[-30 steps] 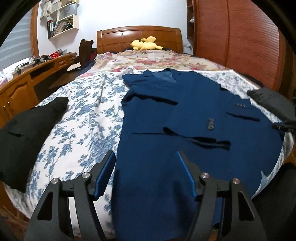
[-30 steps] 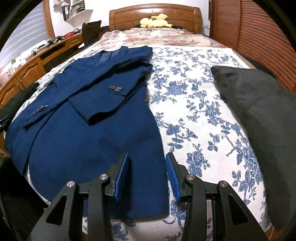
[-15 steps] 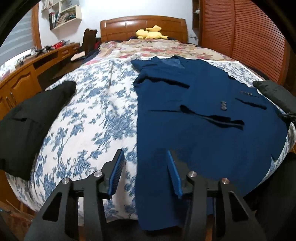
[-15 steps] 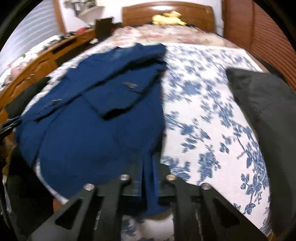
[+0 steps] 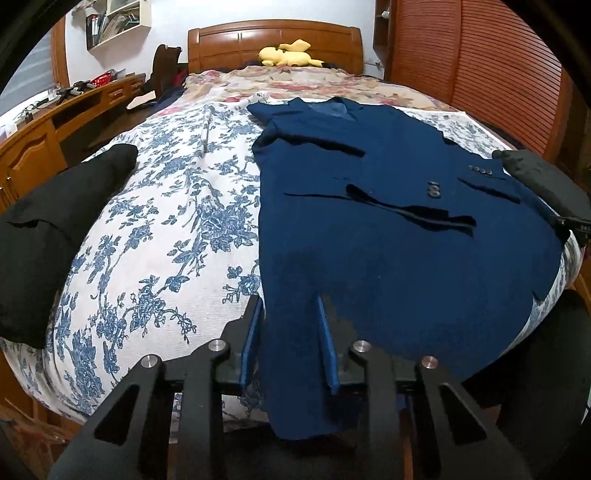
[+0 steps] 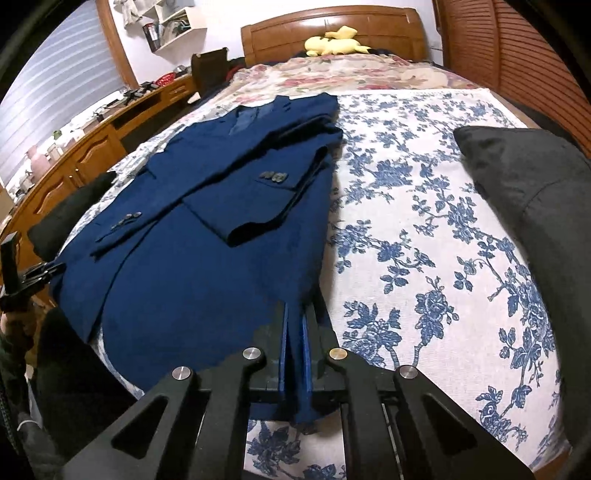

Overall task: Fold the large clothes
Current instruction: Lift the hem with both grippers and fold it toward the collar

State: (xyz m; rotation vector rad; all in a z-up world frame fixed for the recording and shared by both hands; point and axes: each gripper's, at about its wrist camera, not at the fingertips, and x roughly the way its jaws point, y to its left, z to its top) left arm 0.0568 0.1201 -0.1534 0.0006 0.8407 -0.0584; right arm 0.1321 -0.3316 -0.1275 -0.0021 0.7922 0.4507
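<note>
You are standing at the foot of a bed (image 5: 166, 229) spread with a blue-flowered white cover, in a bedroom with warm wooden furniture. Nearest you, your right tool (image 6: 294, 354) has its jaws nearly together, pinching the near right corner of the hem of the blue jacket (image 6: 207, 266). Your left tool (image 5: 288, 343) is only partly closed: the jacket's (image 5: 388, 229) near left hem lies between its jaws, the left jaw just outside the cloth edge, so I judge it has no hold yet.

The jacket lies flat along the bed, collar away from you, hem hanging slightly over the foot. Both sleeves are already folded in across the body, their cuff buttons showing on top. That suggests the sleeve stage is done. What is left, as I read it, is closing the left tool on its corner, then carrying the hem up toward the collar to fold the body, perhaps again after that.

On either side of the jacket lie dark garments, one black (image 5: 55, 229) near the left edge and one charcoal (image 6: 535, 206) near the right, both apart from it. Beyond the collar a rose-patterned blanket (image 5: 295, 83) covers the head of the bed, and a yellow plush toy (image 5: 290, 55) rests against the wooden headboard (image 5: 273, 40). A long desk (image 5: 44, 129) runs down the left wall under a shelf (image 5: 118, 20), and slatted wooden doors (image 5: 480, 66) fill the right.
</note>
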